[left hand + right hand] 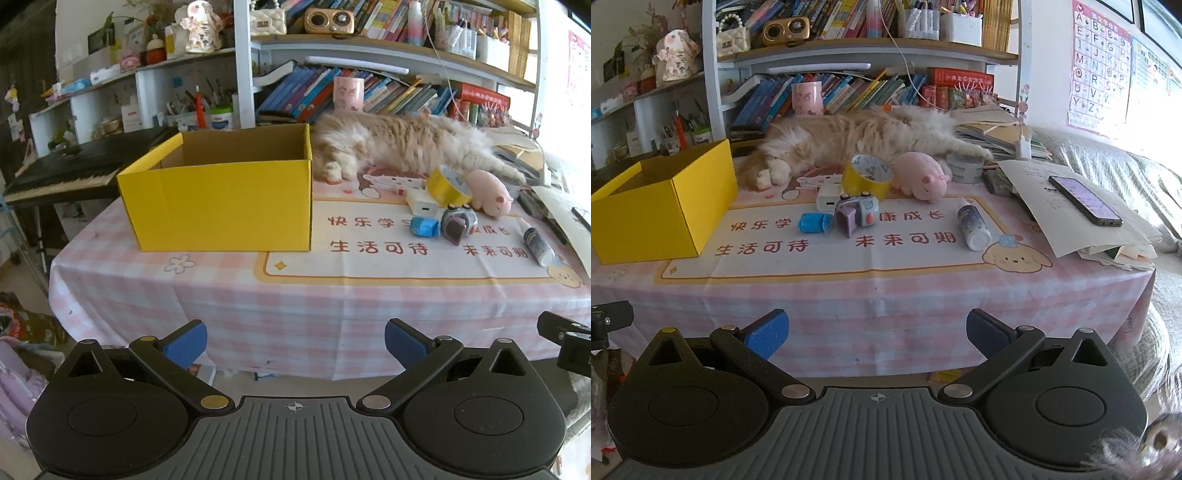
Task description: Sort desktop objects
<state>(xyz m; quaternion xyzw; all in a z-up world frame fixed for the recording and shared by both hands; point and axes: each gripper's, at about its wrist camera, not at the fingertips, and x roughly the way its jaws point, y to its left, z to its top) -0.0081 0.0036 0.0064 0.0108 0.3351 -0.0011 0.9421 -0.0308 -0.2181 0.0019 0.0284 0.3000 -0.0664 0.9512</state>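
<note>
An open yellow box (221,199) (661,206) stands on the left of the pink checked table. To its right lies a cluster: a yellow tape roll (447,186) (866,177), a pink plush pig (489,192) (923,175), a white charger block (421,203) (827,197), a toy camera (458,223) (857,214), a blue crumpled item (424,226) (812,222) and a small bottle (537,242) (973,223). My left gripper (295,345) and right gripper (877,334) hover open before the table's front edge, with nothing between the fingers.
A fluffy cat (406,142) (860,134) lies along the back of the table behind the objects. A phone (1084,199) rests on papers (1082,218) at the right. Bookshelves (849,48) rise behind, and a keyboard (62,173) stands left of the table.
</note>
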